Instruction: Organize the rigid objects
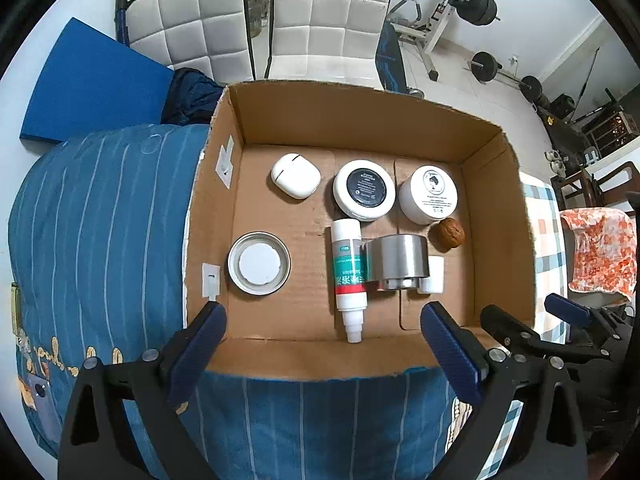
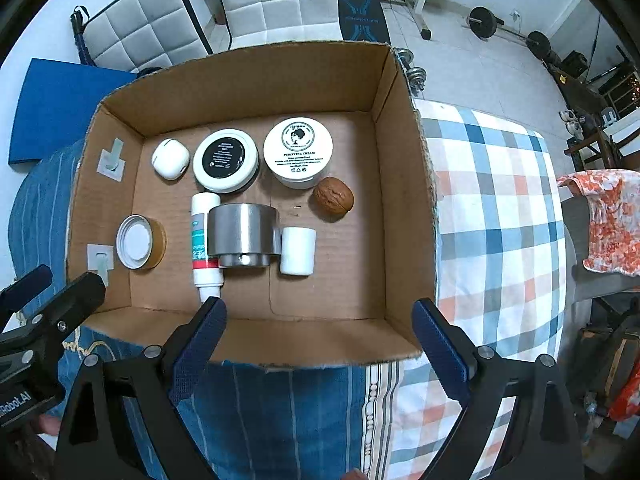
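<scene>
Both the left tongs [image 1: 324, 322] and the right tongs [image 2: 318, 318] hover spread and empty above the near wall of the cardboard box [image 2: 256, 80], which sits on a bed. Along the box's far wall lie an earbud case [image 2: 171, 159], a black-lidded jar [image 2: 225, 160] and a white cream jar [image 2: 298, 151], with a walnut [image 2: 333, 200] just in front of the cream jar. In the box's middle a steel cylinder [image 2: 243, 234] touches a tube [image 1: 348, 276] and a small white cup [image 2: 298, 251]; a metal lid [image 2: 138, 242] lies by the left wall. Everything appears already boxed, so I judge the sorting nearly done; any next move calls for reaching down over the near wall.
</scene>
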Available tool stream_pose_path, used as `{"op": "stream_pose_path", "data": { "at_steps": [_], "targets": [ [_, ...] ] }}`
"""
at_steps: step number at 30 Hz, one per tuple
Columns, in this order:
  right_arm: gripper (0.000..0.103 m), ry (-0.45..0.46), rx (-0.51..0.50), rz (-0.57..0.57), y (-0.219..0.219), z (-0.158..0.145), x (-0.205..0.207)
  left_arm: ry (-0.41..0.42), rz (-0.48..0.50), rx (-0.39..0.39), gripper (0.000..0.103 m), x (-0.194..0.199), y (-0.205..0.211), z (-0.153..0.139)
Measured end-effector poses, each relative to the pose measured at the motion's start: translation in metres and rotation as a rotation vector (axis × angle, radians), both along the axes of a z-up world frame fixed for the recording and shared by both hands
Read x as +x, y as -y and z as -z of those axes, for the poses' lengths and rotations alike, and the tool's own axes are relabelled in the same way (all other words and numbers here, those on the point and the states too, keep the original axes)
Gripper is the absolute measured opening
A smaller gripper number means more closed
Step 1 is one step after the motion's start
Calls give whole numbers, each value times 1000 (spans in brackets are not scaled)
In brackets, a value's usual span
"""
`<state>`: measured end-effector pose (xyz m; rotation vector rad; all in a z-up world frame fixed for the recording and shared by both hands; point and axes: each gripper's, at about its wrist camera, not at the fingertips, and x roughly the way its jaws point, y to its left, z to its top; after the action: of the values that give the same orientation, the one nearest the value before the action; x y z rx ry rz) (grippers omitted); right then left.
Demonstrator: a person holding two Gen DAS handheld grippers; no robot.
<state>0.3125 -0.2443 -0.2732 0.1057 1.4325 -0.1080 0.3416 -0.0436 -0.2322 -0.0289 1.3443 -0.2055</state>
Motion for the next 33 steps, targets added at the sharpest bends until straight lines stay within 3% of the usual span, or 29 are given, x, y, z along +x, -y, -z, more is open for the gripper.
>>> {"op": "stream_pose_path", "data": {
  "at_steps": [8,17,28,33],
  "targets": [
    [96,48,28,3,4,-35,-28,113,-11,53,100,-30,2,-43],
    [103,176,46,-15,7,-126,-111,294,20,43,100,-109,6,-133],
    [103,342,34,-4,10,-222,-197,390,-1,10,100,-169,-7,-204],
    [103,383,28,-40,2,-254,-228,395,8,-18,100,-193,-8,-224]
  ]
}}
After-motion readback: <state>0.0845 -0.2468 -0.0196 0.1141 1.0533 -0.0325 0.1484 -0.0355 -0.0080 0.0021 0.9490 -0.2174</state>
